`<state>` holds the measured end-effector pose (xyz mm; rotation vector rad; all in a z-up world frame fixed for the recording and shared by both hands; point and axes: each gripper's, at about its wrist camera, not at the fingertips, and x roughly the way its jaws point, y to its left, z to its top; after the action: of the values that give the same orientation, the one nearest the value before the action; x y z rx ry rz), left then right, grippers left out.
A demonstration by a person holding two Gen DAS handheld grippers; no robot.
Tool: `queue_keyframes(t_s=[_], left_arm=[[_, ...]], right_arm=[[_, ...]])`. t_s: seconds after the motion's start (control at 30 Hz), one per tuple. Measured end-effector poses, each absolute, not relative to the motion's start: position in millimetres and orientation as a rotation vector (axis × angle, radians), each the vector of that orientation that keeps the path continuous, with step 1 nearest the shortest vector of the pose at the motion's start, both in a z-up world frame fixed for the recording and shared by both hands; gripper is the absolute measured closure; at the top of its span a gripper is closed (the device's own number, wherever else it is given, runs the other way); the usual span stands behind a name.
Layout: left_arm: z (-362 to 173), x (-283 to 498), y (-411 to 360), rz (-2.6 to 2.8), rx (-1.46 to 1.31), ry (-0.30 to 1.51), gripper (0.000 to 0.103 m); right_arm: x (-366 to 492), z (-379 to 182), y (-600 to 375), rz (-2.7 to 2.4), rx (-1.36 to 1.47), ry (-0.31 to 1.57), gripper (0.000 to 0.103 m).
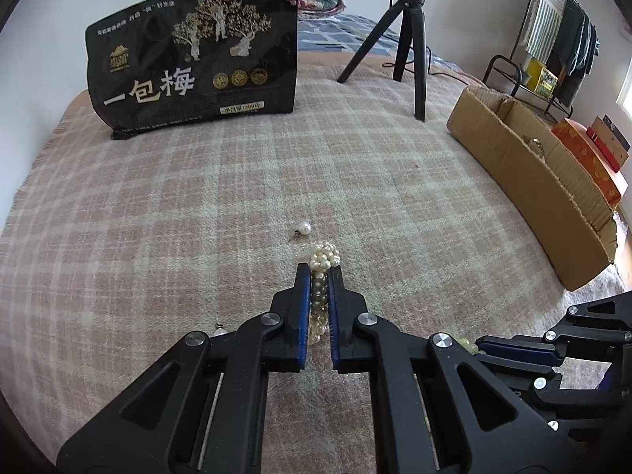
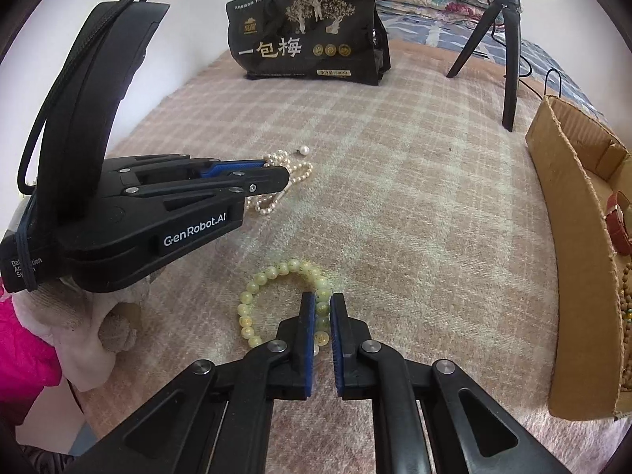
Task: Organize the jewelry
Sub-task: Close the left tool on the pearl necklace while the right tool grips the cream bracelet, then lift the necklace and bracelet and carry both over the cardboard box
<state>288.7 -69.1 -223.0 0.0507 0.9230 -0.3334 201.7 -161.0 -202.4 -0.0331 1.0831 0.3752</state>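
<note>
My left gripper (image 1: 319, 272) is shut on a white pearl bracelet (image 1: 324, 254) that lies on the plaid blanket; it also shows in the right wrist view (image 2: 276, 175) with the pearls (image 2: 300, 170) spilling past its tips. My right gripper (image 2: 323, 298) is shut on a pale yellow bead bracelet (image 2: 268, 276) resting on the blanket. A loose pearl earring (image 1: 303, 228) lies just beyond the pearl bracelet. Another small earring (image 1: 219, 330) peeks out beside the left gripper's left arm.
An open cardboard box (image 2: 568, 213) at the right holds a red-strapped watch (image 2: 618, 221) and a brown bead strand. A black snack bag (image 1: 193, 59) stands at the back left. A black tripod (image 1: 410, 35) stands at the back.
</note>
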Motion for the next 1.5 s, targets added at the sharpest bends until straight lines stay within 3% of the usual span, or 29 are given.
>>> queue_keyframes(t_s=[0.67,1.5], left_arm=[[-148.4,263.6,-49.0,-0.321,0.0,0.803,0.097],[-90.0,259.7,-111.2,-0.44,0.018,0.701,0.097]], right_arm=[[167.0,-134.2,-188.4,0.345,0.037,0.946,0.098],[129.9,-70.3,-299.1,0.195,0.166,0.791,0.098]])
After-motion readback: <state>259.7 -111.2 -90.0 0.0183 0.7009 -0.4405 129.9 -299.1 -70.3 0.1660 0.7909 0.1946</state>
